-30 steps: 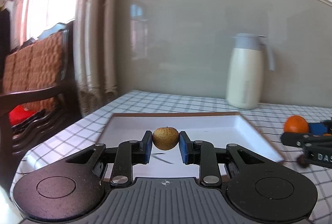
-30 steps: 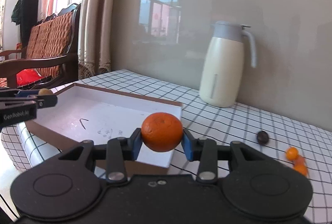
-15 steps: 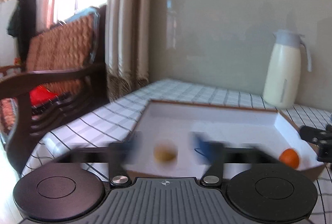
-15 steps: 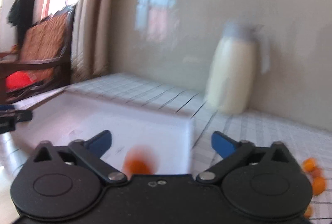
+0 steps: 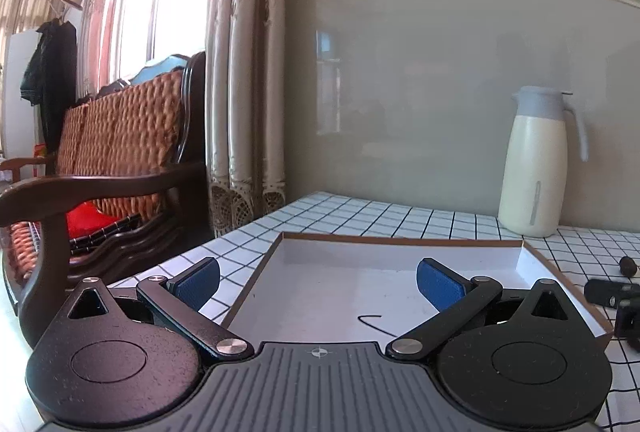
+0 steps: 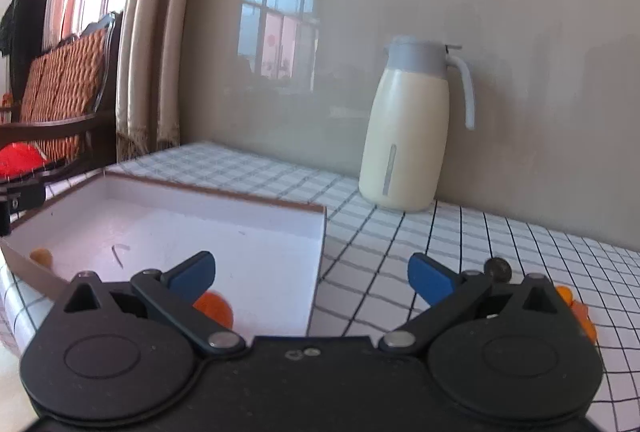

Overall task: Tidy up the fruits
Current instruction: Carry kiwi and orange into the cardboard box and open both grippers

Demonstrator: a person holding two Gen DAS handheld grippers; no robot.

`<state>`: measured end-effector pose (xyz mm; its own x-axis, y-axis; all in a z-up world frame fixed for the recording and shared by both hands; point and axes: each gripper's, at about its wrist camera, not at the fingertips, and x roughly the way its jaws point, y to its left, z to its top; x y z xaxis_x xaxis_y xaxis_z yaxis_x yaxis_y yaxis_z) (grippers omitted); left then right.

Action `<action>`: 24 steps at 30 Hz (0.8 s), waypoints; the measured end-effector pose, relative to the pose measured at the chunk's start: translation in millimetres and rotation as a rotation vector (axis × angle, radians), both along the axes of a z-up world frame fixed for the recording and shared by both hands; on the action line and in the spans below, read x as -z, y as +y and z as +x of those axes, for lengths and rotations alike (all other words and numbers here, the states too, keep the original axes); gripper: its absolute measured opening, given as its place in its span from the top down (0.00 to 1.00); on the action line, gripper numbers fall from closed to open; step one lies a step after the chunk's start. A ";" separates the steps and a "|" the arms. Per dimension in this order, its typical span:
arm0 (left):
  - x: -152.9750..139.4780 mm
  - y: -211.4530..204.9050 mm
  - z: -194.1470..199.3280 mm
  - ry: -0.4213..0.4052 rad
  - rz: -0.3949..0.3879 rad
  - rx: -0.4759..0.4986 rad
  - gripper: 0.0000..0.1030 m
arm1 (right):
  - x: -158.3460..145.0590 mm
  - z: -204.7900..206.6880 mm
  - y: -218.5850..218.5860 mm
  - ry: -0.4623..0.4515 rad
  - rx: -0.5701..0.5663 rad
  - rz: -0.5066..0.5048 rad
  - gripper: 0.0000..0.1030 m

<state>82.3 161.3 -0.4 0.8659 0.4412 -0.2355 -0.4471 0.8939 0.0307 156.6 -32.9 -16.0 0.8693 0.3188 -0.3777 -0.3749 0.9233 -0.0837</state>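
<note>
Left gripper point(image 5: 318, 282): jaws have just been opening, now spread wide, nothing between them, over the tray point(image 5: 400, 242) at frame centre. Right gripper point(image 6: 310, 274): spread, empty. Orange point(image 6: 214, 306) lies in the tray, lower left, behind the left finger; brown fruit point(image 6: 40, 256) sits far left inside.

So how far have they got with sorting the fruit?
Two pieces already lie in the tray: an orange and a small brown fruit. Nothing is in hand: the left gripper and the right gripper have just opened and are empty. Still out on the table: a dark round fruit and some small orange ones.
</note>
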 end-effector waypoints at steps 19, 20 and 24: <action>-16.4 -48.0 -18.6 -0.043 -0.031 0.172 0.00 | -17.7 -22.3 -58.9 -0.047 0.055 0.010 0.06; -17.0 -50.9 -18.2 -0.046 -0.025 0.180 0.00 | -17.8 -23.0 -63.2 -0.048 0.066 0.004 0.06; -18.4 -65.8 -16.5 -0.057 0.004 0.219 0.00 | -17.6 -28.8 -79.7 -0.038 0.089 0.017 0.06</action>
